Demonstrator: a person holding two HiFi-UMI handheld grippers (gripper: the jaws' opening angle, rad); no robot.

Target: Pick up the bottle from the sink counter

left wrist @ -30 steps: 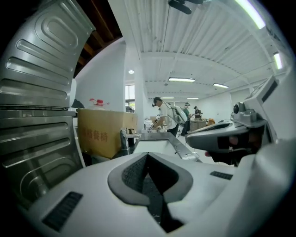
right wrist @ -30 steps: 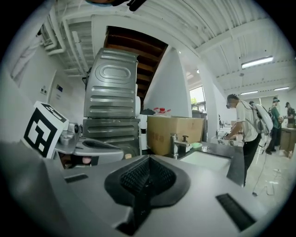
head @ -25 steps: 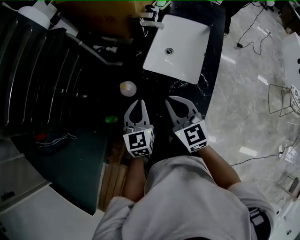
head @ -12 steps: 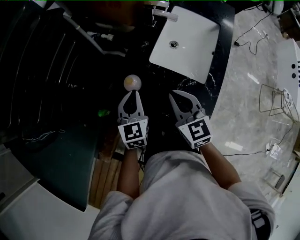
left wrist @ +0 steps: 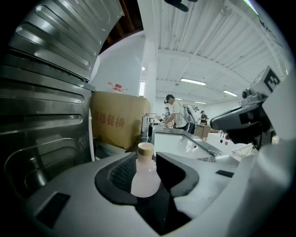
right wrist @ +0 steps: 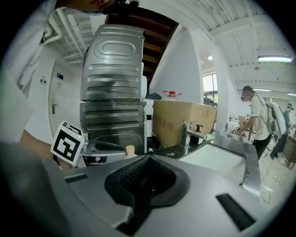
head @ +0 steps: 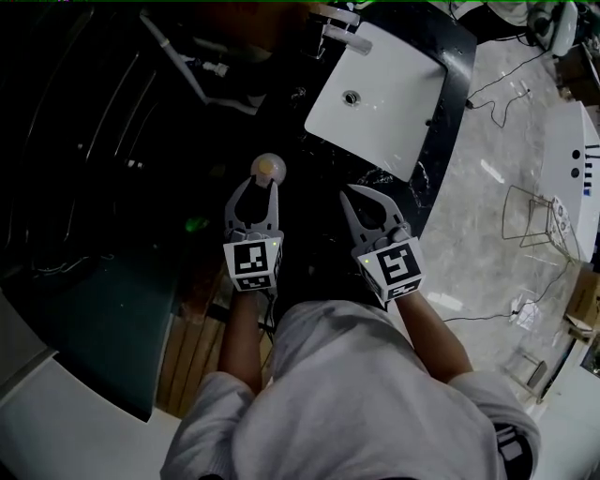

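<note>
A small pale bottle [head: 268, 167] with a tan cap stands upright on the black marbled counter [head: 309, 202], left of the white sink [head: 375, 94]. My left gripper [head: 258, 184] is open and its jaws have just been opening. In the left gripper view the bottle [left wrist: 145, 173] stands between the left gripper's [left wrist: 147, 157] two fingertips, and I see neither pad pressing on it. My right gripper [head: 361, 193] hovers to the right of it over the counter, shut and empty. The right gripper view shows that gripper's [right wrist: 148, 158] tips meeting, with the bottle's cap [right wrist: 130, 149] off to the left.
A faucet [head: 337, 23] stands at the sink's far end. Ribbed metal appliances [right wrist: 113, 92] rise to the left, with a cardboard box [left wrist: 118, 122] behind the counter. The counter's edge drops to a pale floor [head: 487, 216] on the right. People [left wrist: 175, 113] stand far off.
Both grippers have moved forward along the counter towards the bottle. The left gripper's jaws, shut before, now stand spread with the bottle between their tips.
</note>
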